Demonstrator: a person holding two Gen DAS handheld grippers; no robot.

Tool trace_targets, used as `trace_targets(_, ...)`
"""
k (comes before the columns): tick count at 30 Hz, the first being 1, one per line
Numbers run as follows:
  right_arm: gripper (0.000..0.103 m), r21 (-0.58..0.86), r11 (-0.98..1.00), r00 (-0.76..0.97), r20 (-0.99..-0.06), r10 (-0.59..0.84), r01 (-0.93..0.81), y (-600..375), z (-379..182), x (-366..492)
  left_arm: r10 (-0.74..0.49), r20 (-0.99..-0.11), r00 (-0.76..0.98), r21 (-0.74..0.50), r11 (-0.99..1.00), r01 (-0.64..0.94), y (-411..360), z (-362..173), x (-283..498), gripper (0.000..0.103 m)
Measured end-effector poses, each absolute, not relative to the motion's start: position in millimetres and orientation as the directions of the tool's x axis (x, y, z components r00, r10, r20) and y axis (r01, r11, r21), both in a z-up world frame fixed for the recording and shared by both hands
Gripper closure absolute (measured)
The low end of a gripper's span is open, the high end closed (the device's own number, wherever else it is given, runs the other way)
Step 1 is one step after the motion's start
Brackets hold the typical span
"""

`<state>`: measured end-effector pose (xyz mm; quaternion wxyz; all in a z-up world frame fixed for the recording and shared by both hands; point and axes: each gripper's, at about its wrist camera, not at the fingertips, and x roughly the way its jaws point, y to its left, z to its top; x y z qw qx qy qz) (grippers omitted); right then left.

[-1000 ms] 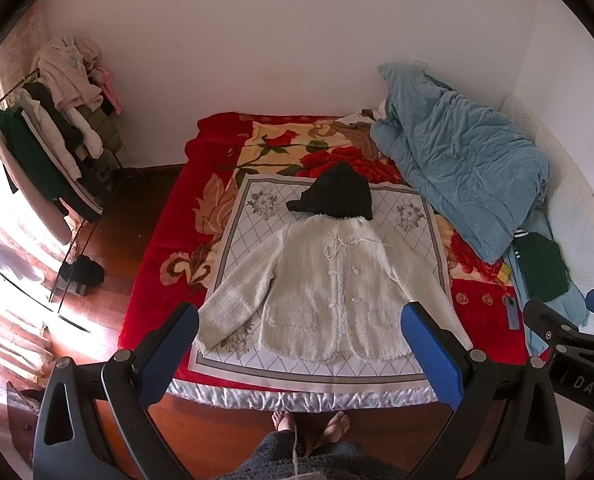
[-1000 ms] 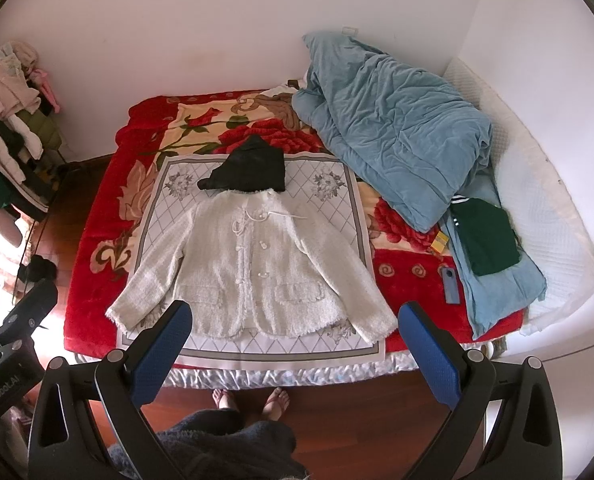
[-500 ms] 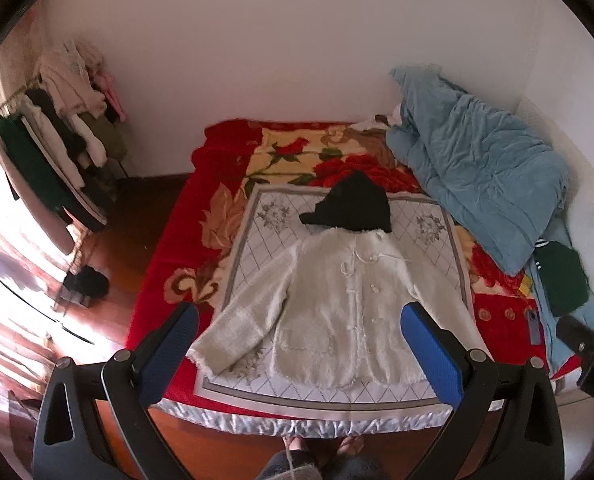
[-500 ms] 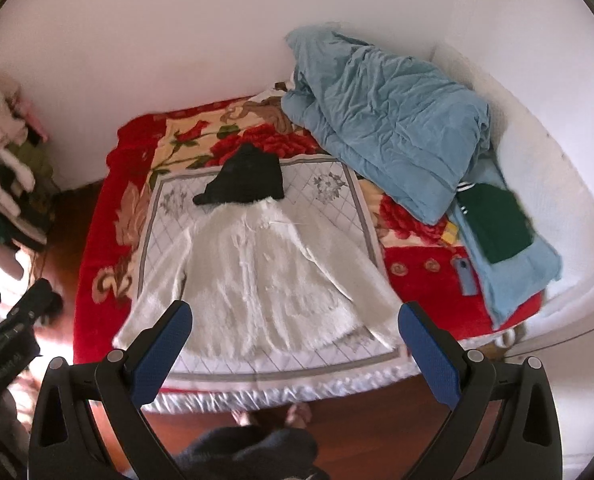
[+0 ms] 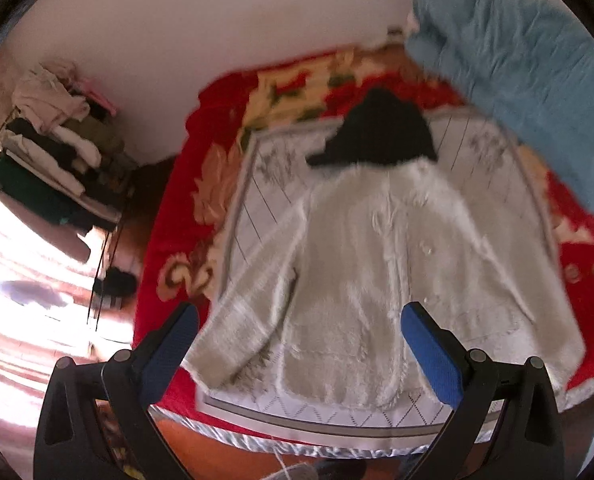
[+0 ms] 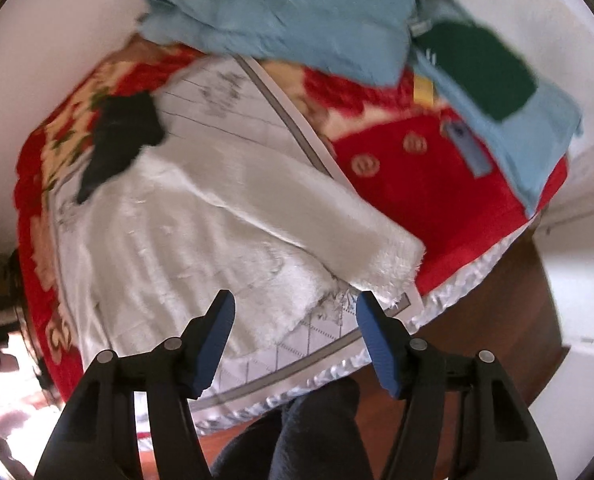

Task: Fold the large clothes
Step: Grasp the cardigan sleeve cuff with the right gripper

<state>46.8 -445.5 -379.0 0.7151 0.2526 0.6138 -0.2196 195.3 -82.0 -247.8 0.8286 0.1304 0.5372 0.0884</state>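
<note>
A white fuzzy jacket [image 5: 377, 264] lies flat and face up on the bed, sleeves spread; it also shows in the right wrist view [image 6: 201, 232]. A black garment [image 5: 381, 132] lies at its collar. My left gripper [image 5: 299, 344] is open and empty, above the jacket's lower left part near its left sleeve. My right gripper [image 6: 295, 324] is open and empty, narrower than before, just above the jacket's hem beside the right sleeve cuff [image 6: 381, 256]. Both views are blurred by motion.
The bed has a red floral blanket [image 5: 177, 208] with a white quilted panel. A blue duvet [image 5: 529, 64] is piled at the right. A dark green folded garment [image 6: 485, 68] lies on blue cloth. A loaded clothes rack [image 5: 53, 160] stands left. Wooden floor lies below the bed edge.
Both grippers have dropped toward the bed and closer to the jacket. The right gripper has swung toward the right sleeve cuff and its jaws have narrowed. The left stays wide open.
</note>
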Motion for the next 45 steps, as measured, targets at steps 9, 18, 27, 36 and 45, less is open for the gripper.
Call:
trace_targets(9, 0.024, -0.007, 0.716, -0.028, -0.999, 0.017, 0.698, -592, -579, 70, 0.386, -0.896, 0.218, 0.388, 0.921, -0.034, -137, -412, 242, 0.0)
trace_targets(18, 0.024, -0.038, 0.587, -0.175, -0.968, 0.179, 0.808, -641, -714, 32, 0.368, -0.917, 0.154, 0.385, 0.918, 0.093, -198, -520, 262, 0.0)
trace_targets(27, 0.081, 0.038, 0.671, 0.004, -0.999, 0.053, 0.741, -661, -631, 91, 0.345, -0.924, 0.162, 0.371, 0.912, 0.173, -237, -531, 274, 0.0)
trace_targets(36, 0.074, -0.119, 0.728, 0.155, -0.942, -0.297, 0.675, -721, -574, 178, 0.243, -0.947, 0.209, 0.284, 0.938, 0.199, -290, -510, 305, 0.0)
trace_targets(45, 0.042, 0.255, 0.396, 0.234, -0.967, 0.1, 0.882, -719, -622, 75, 0.226, -0.96, 0.163, 0.258, 0.944, 0.207, -310, -524, 316, 0.0)
